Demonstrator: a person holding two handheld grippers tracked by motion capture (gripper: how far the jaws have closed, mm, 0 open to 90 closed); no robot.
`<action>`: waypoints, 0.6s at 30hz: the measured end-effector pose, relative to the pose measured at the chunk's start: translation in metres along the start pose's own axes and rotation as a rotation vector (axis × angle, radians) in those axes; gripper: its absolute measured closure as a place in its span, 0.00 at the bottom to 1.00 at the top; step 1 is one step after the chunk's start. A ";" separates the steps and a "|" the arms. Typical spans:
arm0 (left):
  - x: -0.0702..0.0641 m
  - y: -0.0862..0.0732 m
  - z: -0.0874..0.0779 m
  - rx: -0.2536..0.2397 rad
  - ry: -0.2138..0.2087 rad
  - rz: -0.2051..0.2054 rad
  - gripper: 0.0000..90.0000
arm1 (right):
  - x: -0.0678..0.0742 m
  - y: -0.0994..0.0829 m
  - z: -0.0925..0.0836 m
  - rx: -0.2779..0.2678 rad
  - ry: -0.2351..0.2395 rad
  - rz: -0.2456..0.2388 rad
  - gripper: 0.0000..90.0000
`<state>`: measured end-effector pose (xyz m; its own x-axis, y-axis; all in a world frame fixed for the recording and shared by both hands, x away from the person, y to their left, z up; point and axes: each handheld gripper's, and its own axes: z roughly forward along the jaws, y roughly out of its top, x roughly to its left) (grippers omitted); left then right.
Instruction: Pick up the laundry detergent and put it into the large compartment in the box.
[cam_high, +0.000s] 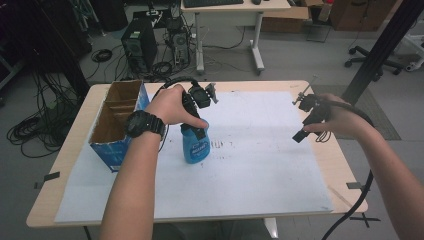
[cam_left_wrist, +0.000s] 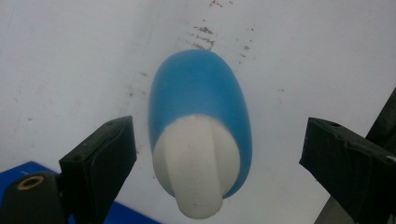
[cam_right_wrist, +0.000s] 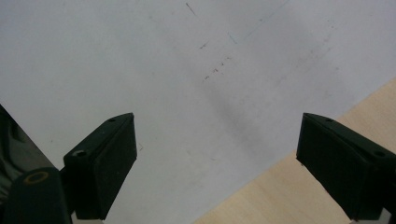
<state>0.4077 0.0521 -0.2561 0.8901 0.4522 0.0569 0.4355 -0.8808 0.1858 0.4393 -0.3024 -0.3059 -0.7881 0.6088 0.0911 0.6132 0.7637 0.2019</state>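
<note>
On the white sheet (cam_high: 260, 165), the left gripper (cam_left_wrist: 210, 154) hung above the upright blue bottle (cam_left_wrist: 201, 98), jaws apart, untouching; at 3 o'clock, the right gripper (cam_right_wrist: 217, 158) stood open.

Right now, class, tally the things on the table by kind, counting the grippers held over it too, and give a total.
Blue bottle: 1
Blue cardboard box: 1
White sheet: 1
Grippers: 2, the left gripper with open jaws on either side of the bottle's white cap, the right gripper open over the sheet
Total: 5
</note>
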 end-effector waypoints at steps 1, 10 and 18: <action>0.000 0.000 0.001 0.003 0.003 -0.001 0.12 | 0.000 0.000 0.001 0.003 -0.001 0.001 0.13; 0.004 -0.001 0.008 0.008 0.000 -0.013 0.12 | -0.001 0.000 0.002 0.008 0.003 0.007 0.13; 0.004 0.000 0.016 0.015 0.001 -0.015 0.13 | -0.002 0.000 0.006 0.011 0.007 0.002 0.13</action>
<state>0.4128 0.0519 -0.2716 0.8835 0.4651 0.0551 0.4505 -0.8761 0.1718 0.4412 -0.3018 -0.3121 -0.7869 0.6092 0.0980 0.6156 0.7645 0.1911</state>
